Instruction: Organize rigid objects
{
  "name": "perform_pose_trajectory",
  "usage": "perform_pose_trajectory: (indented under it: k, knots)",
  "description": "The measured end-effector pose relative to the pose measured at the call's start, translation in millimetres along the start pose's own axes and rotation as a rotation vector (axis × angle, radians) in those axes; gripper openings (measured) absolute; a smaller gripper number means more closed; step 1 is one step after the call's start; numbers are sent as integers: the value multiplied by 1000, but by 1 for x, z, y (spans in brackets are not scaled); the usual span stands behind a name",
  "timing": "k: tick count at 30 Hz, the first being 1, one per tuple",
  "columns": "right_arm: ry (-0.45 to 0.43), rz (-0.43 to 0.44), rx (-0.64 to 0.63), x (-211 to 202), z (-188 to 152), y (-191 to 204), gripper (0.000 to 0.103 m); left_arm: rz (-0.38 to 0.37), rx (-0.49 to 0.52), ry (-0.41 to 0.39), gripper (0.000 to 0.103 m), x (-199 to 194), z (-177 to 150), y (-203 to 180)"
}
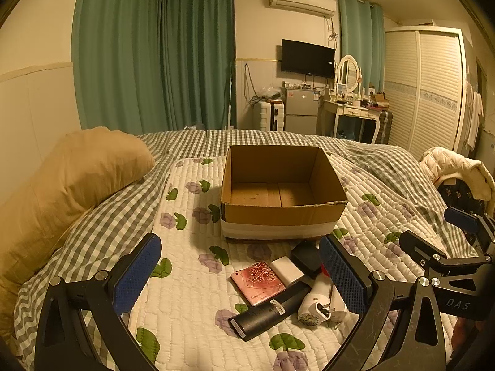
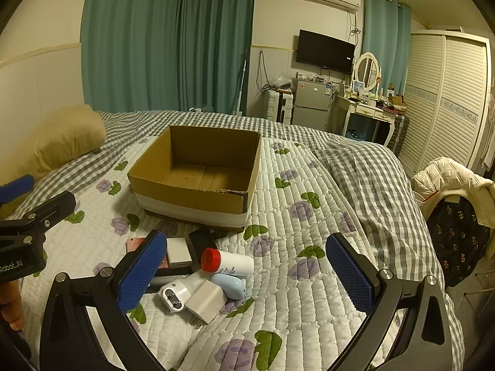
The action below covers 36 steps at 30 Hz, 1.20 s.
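Blue textured pads line both tools. The left gripper (image 1: pixel 239 273) and the right gripper (image 2: pixel 246 270) hover low over the bed, each with jaws spread wide and holding nothing. Just beyond them, a cluster of small rigid objects lies on a white quilted floral blanket (image 2: pixel 309 278): a black cylinder (image 1: pixel 269 310), a pink patterned case (image 1: pixel 258 281), a white power bank (image 1: pixel 287 270), a white bottle with a red cap (image 2: pixel 227 262), a white charger (image 2: pixel 205 304) and a pale blue piece (image 2: pixel 230 284). Beyond the cluster sits an open cardboard box (image 1: pixel 281 213), its floor bare. A grey checked bedspread (image 1: pixel 123 210) and a tan pillow (image 1: pixel 71 182) lie to the left. Farther off are green curtains (image 1: pixel 154 55), a wall television (image 1: pixel 307 58), an air conditioner (image 1: pixel 301 1) and a slatted white wardrobe (image 1: pixel 423 92).
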State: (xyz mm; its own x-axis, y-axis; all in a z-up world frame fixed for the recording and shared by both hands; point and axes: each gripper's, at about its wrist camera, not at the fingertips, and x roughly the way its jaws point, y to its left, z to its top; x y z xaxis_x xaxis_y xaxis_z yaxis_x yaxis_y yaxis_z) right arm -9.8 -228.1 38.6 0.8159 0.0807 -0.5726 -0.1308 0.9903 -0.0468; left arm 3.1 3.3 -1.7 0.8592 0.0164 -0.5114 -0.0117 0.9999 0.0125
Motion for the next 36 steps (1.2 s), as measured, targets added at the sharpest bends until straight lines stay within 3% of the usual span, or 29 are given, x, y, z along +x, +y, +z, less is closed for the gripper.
perform_pose_trajectory:
  k: [36]
  knots:
    - [9, 2, -2, 1, -1, 2, 103, 5, 4, 11, 103, 3, -5, 2]
